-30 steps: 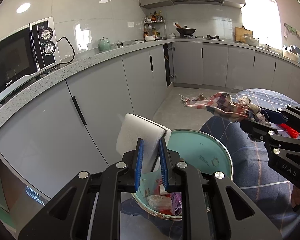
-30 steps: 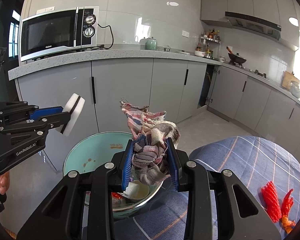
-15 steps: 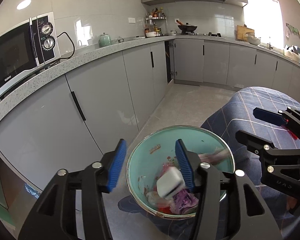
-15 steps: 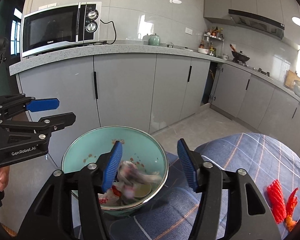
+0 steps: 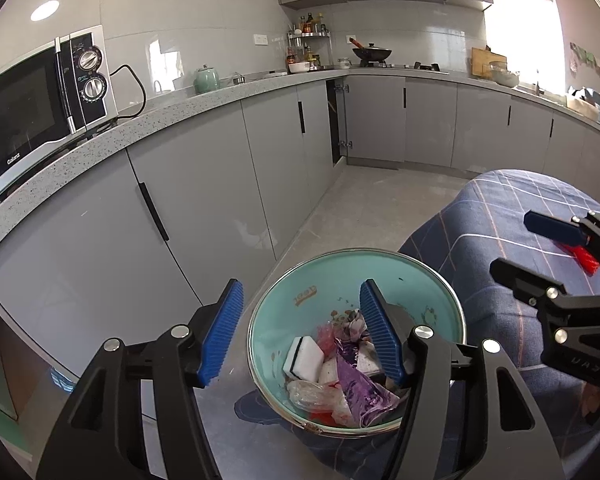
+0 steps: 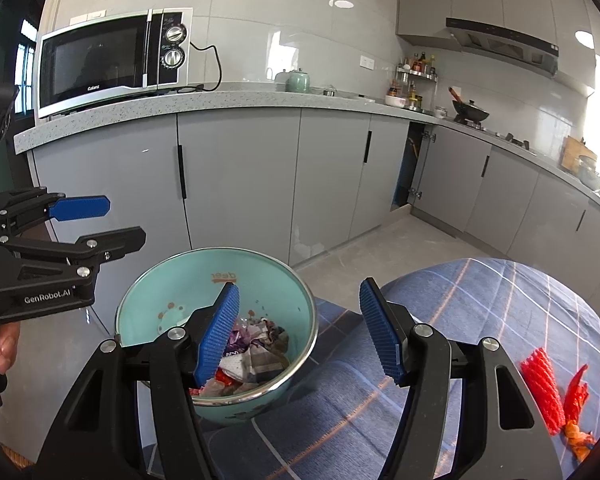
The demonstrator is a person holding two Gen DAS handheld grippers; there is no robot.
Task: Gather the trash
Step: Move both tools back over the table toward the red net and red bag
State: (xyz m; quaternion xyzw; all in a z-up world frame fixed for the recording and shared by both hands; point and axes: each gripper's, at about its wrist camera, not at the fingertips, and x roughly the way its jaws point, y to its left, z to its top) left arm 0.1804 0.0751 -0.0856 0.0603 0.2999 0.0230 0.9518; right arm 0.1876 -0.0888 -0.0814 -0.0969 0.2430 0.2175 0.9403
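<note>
A teal bowl (image 5: pixel 380 276) stands at the edge of a table with a blue checked cloth (image 5: pixel 500 200). In it lie a white sponge (image 5: pixel 304 364), a purple wrapper (image 5: pixel 356 388), a plastic bag and a checked rag (image 6: pixel 266 332). My left gripper (image 5: pixel 300 336) is open and empty above the bowl's left side. My right gripper (image 6: pixel 298 332) is open and empty above the bowl's right rim (image 6: pixel 308 308). Each gripper shows in the other's view, the right one (image 5: pixel 540 248) and the left one (image 6: pixel 100 220).
Red netting trash (image 6: pixel 544 388) with an orange scrap (image 6: pixel 578 436) lies on the cloth at the right. Grey cabinets (image 5: pixel 204 216) and a counter with a microwave (image 6: pixel 108 60) run behind the bowl. The floor (image 5: pixel 380 196) lies between them and the table.
Both grippers opened. The sponge dropped from the left one and the checked rag from the right one, and both now lie in the bowl.
</note>
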